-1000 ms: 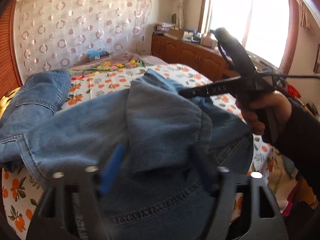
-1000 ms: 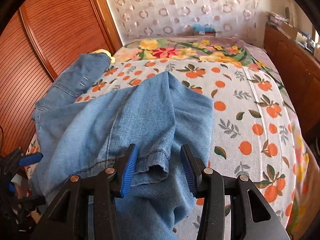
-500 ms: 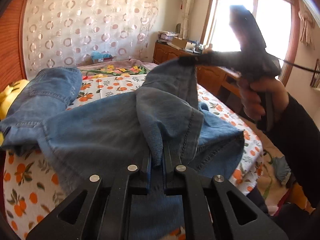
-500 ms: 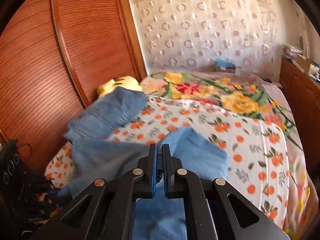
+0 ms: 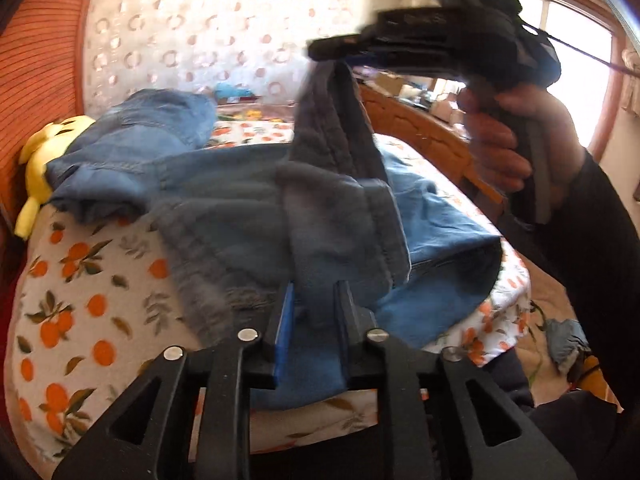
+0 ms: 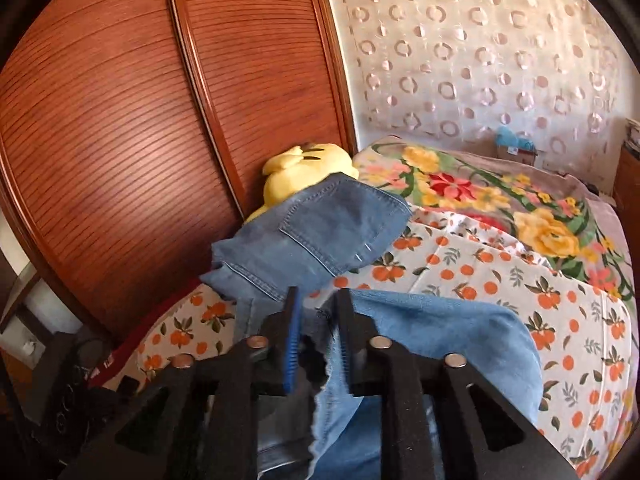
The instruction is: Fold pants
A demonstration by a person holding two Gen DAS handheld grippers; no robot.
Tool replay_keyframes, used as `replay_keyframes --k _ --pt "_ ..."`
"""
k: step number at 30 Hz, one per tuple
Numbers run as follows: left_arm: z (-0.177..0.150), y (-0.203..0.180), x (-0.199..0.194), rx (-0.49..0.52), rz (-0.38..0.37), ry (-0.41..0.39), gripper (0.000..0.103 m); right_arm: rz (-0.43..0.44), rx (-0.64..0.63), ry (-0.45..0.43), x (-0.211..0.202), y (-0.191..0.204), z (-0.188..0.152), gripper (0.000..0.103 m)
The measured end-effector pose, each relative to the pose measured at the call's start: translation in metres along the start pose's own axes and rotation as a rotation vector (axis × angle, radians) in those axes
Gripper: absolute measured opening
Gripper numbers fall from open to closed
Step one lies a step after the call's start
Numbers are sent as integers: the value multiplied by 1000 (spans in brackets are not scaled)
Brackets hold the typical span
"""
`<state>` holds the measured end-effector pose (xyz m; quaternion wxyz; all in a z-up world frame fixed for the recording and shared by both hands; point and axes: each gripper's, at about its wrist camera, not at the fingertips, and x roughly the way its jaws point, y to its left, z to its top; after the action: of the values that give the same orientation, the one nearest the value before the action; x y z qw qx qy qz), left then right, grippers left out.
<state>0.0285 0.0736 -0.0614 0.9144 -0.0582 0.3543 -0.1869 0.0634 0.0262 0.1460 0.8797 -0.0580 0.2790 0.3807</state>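
Blue denim pants [image 5: 224, 200] lie bunched across the orange-print bedsheet [image 5: 80, 300]. My left gripper [image 5: 312, 292] has a fold of one leg between its fingers, and its jaws are opening a little around the cloth. In the same view my right gripper [image 5: 320, 50] is raised, with a strip of denim hanging taut from its tip. The right wrist view shows that gripper [image 6: 316, 296] with the frayed hem between its jaws, which are also opening. The waist and back pocket [image 6: 320, 224] rest farther up the bed.
A yellow plush toy [image 6: 304, 168] sits against the wooden wardrobe doors [image 6: 120, 120] at the bed's left edge. A floral blanket [image 6: 500, 208] covers the far part of the bed. A low wooden cabinet [image 5: 420, 120] and a window stand on the right.
Both grippers closed on the denim and their jaws now stand slightly wider. The right one rose, lifting its hem well above the bed; the left one moved across with its fold.
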Motion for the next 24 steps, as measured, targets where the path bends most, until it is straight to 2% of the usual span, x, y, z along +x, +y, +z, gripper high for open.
replay_keyframes --k 4,8,14,20,22,24 --pt "0 7 2 -10 28 4 37 -46 7 -1 -13 -5 1 25" --pt "5 2 0 10 39 -13 47 -107 29 -13 -44 -4 -20 30" --pt "18 -24 0 76 -5 -41 49 -231 31 33 -81 -4 -81 32" --pt "27 -53 12 146 -39 -39 49 -264 62 68 -92 7 -111 33" --pt "25 -59 20 165 -46 -21 49 -293 57 70 -94 13 -120 39" --pt "20 -63 36 195 -2 26 49 -321 55 73 -97 13 -128 49"
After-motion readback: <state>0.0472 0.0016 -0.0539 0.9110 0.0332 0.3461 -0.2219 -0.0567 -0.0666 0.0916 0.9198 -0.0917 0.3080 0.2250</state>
